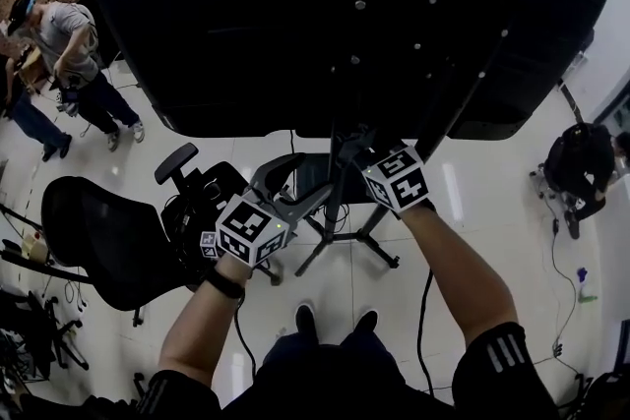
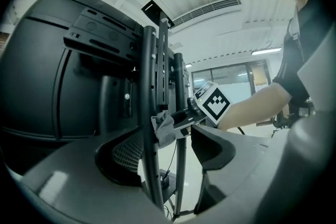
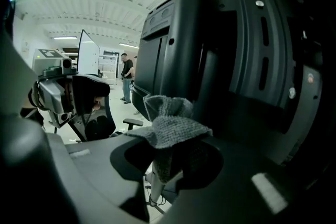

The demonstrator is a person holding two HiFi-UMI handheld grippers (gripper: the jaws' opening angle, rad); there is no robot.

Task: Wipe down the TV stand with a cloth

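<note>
The black TV [image 1: 335, 15] hangs on a black stand with an upright pole [image 1: 338, 182] and splayed legs [image 1: 369, 246]. My right gripper [image 1: 349, 152] is shut on a grey cloth [image 3: 170, 128], which it presses against the stand's upright [image 3: 181, 34] behind the screen. From the left gripper view the cloth [image 2: 164, 128] rests on the pole [image 2: 149, 113], with the right gripper [image 2: 184, 118] behind it. My left gripper [image 2: 168, 152] is open, its jaws on either side of that pole lower down. In the head view the left gripper [image 1: 303, 197] reaches toward the pole from the left.
A black office chair [image 1: 108, 241] stands close on the left. One person [image 1: 69, 44] stands at the far left and another crouches [image 1: 586, 167] at the right. Cables [image 1: 425, 310] trail over the glossy floor [image 1: 492, 211]. My feet [image 1: 335, 320] are just behind the stand's legs.
</note>
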